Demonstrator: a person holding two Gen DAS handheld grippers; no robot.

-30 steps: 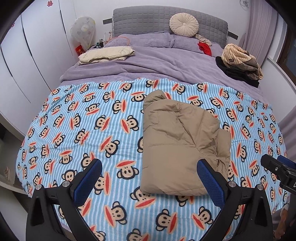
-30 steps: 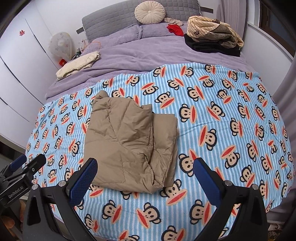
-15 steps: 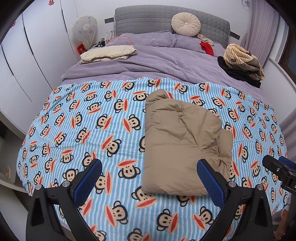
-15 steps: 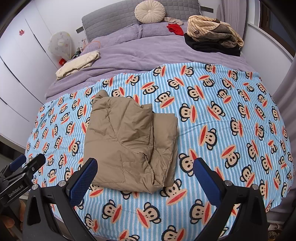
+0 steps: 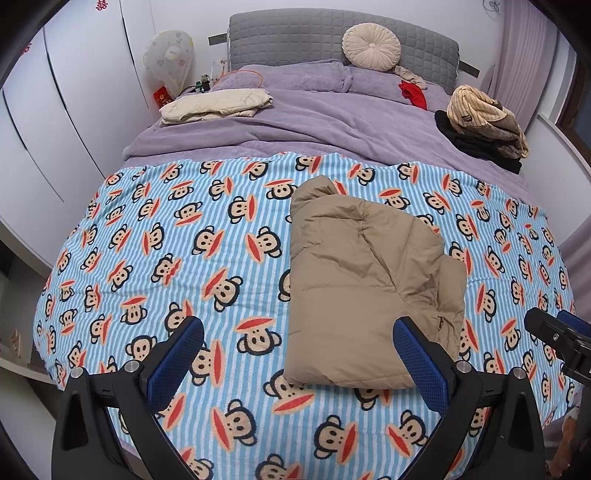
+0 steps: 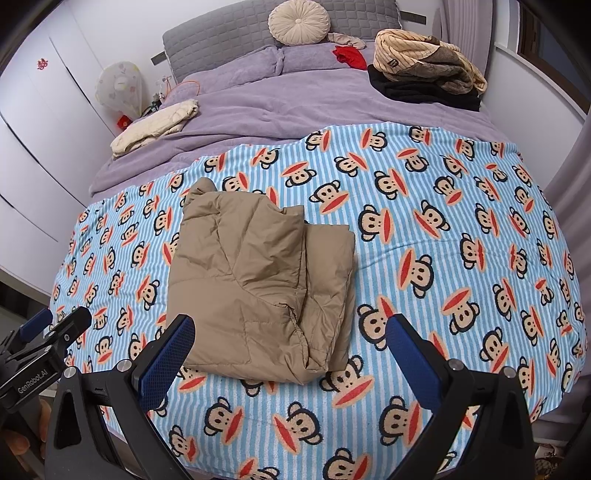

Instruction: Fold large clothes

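The tan jacket [image 5: 365, 280] is puffy cloth with a soft shine and lots of wrinkles, and it lies on a fuzzy towel-like blanket [image 5: 166, 258] with blue stripes and monkey faces. Behind that blanket the purple cover [image 5: 314, 122] looks thick and fluffy, the grey headboard [image 5: 295, 33] is padded cloth stitched in squares, and the round cream cushion [image 5: 371, 46] against the headboard is pleated cloth. Near the front edge of the blanket, the left gripper [image 5: 299, 360] and right gripper [image 6: 290, 354] are dull black plastic with rough blue dotted pads [image 5: 421, 360] and little shiny metal screws.
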